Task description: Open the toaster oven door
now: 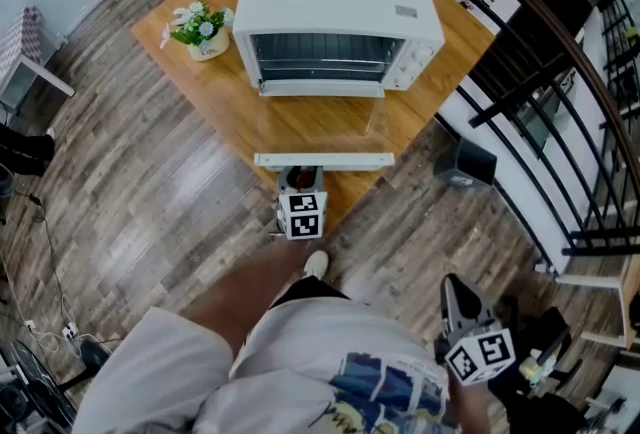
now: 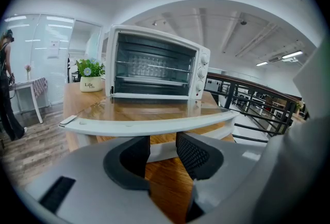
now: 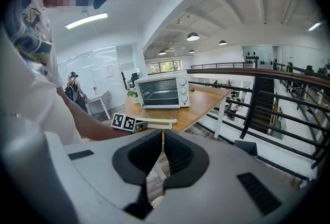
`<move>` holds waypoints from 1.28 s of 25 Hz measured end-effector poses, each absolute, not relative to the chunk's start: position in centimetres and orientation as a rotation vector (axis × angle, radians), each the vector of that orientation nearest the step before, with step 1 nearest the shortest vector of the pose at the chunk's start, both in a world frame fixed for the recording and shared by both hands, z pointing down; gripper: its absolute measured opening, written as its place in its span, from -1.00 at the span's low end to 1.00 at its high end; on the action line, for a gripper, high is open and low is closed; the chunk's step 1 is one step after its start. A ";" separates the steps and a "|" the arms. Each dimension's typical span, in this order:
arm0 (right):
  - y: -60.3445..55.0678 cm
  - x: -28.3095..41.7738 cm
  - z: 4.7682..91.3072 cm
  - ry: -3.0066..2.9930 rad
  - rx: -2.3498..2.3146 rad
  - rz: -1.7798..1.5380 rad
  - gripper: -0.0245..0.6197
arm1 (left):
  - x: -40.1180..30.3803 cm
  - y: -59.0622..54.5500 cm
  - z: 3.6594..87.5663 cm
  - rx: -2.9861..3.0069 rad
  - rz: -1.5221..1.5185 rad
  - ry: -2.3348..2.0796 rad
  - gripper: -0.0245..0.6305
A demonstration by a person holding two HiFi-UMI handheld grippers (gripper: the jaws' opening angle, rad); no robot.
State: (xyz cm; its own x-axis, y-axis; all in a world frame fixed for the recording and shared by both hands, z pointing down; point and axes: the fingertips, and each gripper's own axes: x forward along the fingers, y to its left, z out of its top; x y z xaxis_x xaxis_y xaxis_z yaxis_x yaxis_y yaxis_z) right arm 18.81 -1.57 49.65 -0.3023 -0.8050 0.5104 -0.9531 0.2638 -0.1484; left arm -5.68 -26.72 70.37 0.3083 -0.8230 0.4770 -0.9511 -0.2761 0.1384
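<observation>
**Door down flat, my left fingers just under its handle**

The head view shows the toaster oven (image 1: 340, 12) on a square wooden desk (image 1: 190, 92). Its glass door (image 1: 322, 127) lies open and flat toward me, and the white handle (image 1: 325, 160) sits at the desk's near corner. My left gripper (image 1: 300, 174) noses in beneath that bar, so this view hides its tips.

The left gripper view shows them. The fingers (image 2: 192, 155) are black and ribbed, a narrow gap apart, and clamp nothing. The handle crosses just above them. This view also looks into the open cavity, where there is a wire rack (image 2: 154, 66). Round knobs (image 2: 204, 72) are stacked down the right panel, and the desk's grain shows through the door glass.

My right gripper (image 1: 453, 287) hangs low by my hip, well apart from the desk. Its own view shows its fingers (image 3: 175, 152) pressed almost together with nothing between them, and the oven is small and far off.

The oven shell is smooth, white and round-cornered. A small pot of white flowers (image 1: 205, 30) stands just beside its left. The floor (image 1: 150, 202) is grey-brown planking. A black metal railing (image 1: 560, 72) curves past the desk's right side. Overhead is a white ceiling with strip lights.
</observation>
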 end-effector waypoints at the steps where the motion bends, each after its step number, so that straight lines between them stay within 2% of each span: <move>1: -1.5 18.8 49.7 -2.209 1.607 0.623 -0.89 | -5.7 -26.7 70.4 2.186 0.442 -1.580 -0.46; 32: -1.7 17.9 49.3 -2.245 1.590 0.574 -0.90 | -5.6 -26.7 70.3 2.196 0.451 -1.564 -0.46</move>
State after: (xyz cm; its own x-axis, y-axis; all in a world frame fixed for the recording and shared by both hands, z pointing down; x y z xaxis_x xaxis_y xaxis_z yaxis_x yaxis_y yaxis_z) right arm 17.87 -1.70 49.27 -0.3224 -0.8130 0.4849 -0.9459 0.2956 -0.1334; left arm -5.64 -26.66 70.33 0.3198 -0.8163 0.4810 -0.9471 -0.2898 0.1378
